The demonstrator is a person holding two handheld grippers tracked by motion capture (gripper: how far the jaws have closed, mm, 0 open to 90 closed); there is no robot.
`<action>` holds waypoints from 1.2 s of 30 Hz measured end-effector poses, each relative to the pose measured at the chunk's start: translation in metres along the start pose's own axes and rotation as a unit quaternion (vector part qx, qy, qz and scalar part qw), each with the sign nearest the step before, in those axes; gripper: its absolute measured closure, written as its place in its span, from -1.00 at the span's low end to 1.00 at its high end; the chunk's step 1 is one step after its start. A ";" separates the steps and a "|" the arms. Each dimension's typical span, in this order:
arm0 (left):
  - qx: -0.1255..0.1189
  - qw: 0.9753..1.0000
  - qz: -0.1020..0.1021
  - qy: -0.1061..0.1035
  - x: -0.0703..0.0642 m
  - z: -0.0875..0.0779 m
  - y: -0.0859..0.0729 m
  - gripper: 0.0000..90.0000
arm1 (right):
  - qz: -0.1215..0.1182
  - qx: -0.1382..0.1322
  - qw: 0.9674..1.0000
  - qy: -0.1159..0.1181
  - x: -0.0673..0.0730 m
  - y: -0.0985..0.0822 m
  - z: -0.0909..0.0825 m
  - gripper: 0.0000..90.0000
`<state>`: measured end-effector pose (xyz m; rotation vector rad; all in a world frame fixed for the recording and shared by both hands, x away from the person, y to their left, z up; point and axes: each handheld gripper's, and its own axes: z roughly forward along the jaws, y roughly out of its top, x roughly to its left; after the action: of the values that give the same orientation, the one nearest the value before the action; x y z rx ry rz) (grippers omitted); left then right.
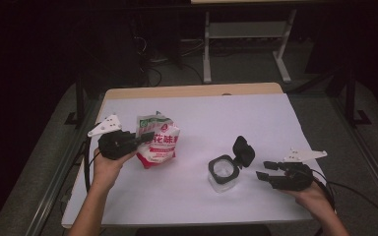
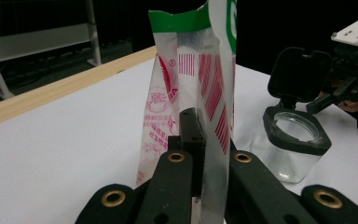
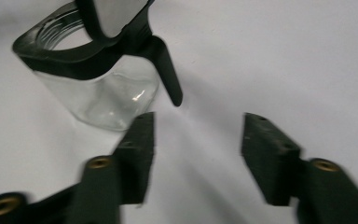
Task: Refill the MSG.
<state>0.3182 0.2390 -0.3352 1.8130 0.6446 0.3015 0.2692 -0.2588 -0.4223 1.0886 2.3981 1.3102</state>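
A red, white and green printed bag [image 1: 158,141] stands upright at the table's left, and my left gripper [image 1: 146,137] is shut on its side edge. In the left gripper view the bag [image 2: 214,88] is pinched between the black jaws of my left gripper [image 2: 204,144]. A small clear glass jar [image 1: 222,173] with a black rim sits right of centre, its hinged black lid [image 1: 243,149] flipped up. My right gripper [image 1: 265,170] hovers just right of the jar, open, with nothing between its jaws. The right gripper view has the jar [image 3: 100,95] ahead and to the left of my right gripper [image 3: 198,149].
A white sheet [image 1: 236,118] covers the table, with a wooden strip [image 1: 192,91] along the far edge. Metal frame legs [image 1: 206,54] stand on the dark floor beyond. Cables trail from both grippers toward the near edge.
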 end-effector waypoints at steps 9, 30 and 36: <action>-0.014 1.000 -0.004 -0.022 -0.008 -0.004 0.007 1.00 | -0.021 0.019 0.999 0.036 0.018 -0.003 -0.002 1.00; -0.034 0.999 -0.008 -0.040 -0.016 -0.011 0.012 1.00 | -0.088 0.024 0.984 0.152 0.065 0.019 0.026 1.00; -0.039 0.998 -0.005 -0.048 -0.019 -0.011 0.014 1.00 | -0.090 0.002 0.983 0.161 0.072 0.030 0.028 1.00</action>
<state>0.3010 0.2340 -0.3164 1.7378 0.5668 0.2288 0.2474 -0.1814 -0.4031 0.6822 2.6515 1.5143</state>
